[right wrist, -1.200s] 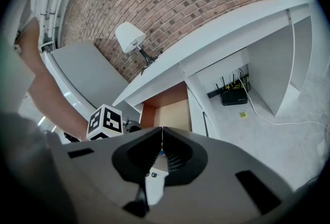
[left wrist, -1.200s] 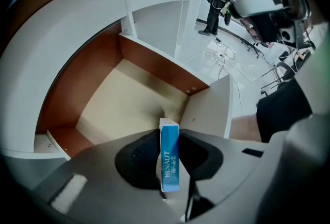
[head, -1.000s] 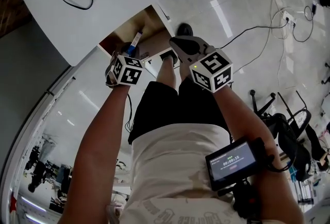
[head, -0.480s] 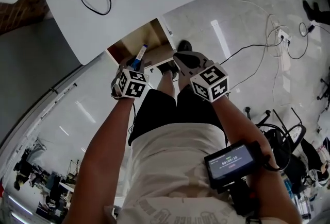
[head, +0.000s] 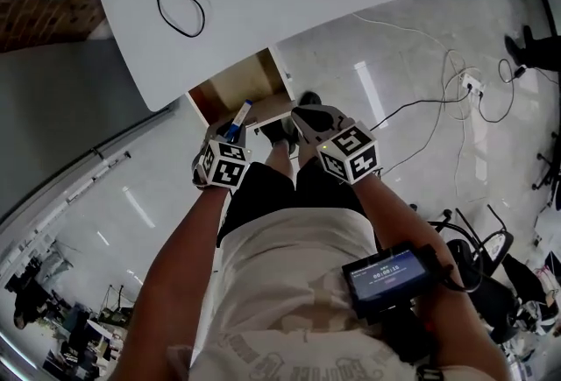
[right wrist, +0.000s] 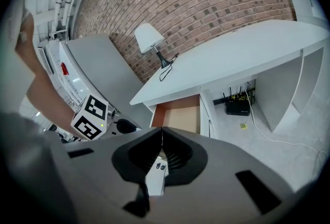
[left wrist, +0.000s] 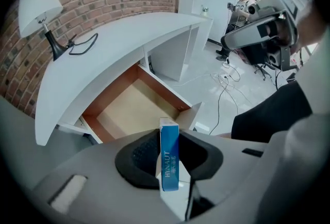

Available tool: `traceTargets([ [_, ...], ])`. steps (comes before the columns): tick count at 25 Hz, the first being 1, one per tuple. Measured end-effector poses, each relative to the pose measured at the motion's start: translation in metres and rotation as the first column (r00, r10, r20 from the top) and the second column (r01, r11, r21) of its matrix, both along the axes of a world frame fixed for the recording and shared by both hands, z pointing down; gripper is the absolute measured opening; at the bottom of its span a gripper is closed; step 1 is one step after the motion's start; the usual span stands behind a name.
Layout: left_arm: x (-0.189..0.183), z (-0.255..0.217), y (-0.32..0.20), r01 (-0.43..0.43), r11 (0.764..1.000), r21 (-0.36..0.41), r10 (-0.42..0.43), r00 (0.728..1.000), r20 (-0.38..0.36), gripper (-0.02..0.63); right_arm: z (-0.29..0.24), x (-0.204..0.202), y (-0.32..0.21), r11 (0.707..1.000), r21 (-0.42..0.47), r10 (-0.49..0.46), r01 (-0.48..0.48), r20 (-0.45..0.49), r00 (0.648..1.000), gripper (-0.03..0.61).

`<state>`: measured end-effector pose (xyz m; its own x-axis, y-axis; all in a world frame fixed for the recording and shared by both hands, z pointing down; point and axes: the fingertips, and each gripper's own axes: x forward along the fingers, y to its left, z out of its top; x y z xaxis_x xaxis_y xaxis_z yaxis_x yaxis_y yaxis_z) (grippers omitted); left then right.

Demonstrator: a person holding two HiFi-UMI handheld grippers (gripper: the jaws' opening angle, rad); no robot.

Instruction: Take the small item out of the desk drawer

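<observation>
A small blue and white box [left wrist: 169, 158] stands upright between the pads of my left gripper [left wrist: 169, 138], which is shut on it. In the head view the box [head: 241, 115] pokes out ahead of the left gripper [head: 233, 130], just in front of the open drawer [head: 238, 83]. The wooden drawer [left wrist: 129, 109] hangs open under the white desk [left wrist: 118, 48], and its floor looks bare. My right gripper [head: 304, 113] hovers beside the left one, shut with nothing between its pads [right wrist: 161, 130]. From the right gripper view the drawer [right wrist: 179, 116] lies straight ahead.
A white lamp [left wrist: 37, 7] and its black cable [left wrist: 82, 44] sit on the desk top. Cables and a power strip [head: 469, 81] trail over the glossy floor. A black device [right wrist: 237, 107] stands under the desk. Another person [left wrist: 240, 4] stands at the far end of the room.
Both grippers have come back a little from the drawer toward my body, the box still in the left one. More of the desk top and lamp now shows.
</observation>
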<state>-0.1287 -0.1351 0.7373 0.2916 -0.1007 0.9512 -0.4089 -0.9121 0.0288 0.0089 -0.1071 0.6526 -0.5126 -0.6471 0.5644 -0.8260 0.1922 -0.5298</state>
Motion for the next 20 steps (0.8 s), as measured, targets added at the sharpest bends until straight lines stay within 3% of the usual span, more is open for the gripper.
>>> traceTargets([
  [20, 0.010, -0.075, 0.011, 0.155, 0.988, 0.026, -0.150, 0.977, -0.152, 0.084, -0.045, 0.006, 0.006, 0.998, 0.036, -0.045, 0.046, -0.037, 0.998, 0.006],
])
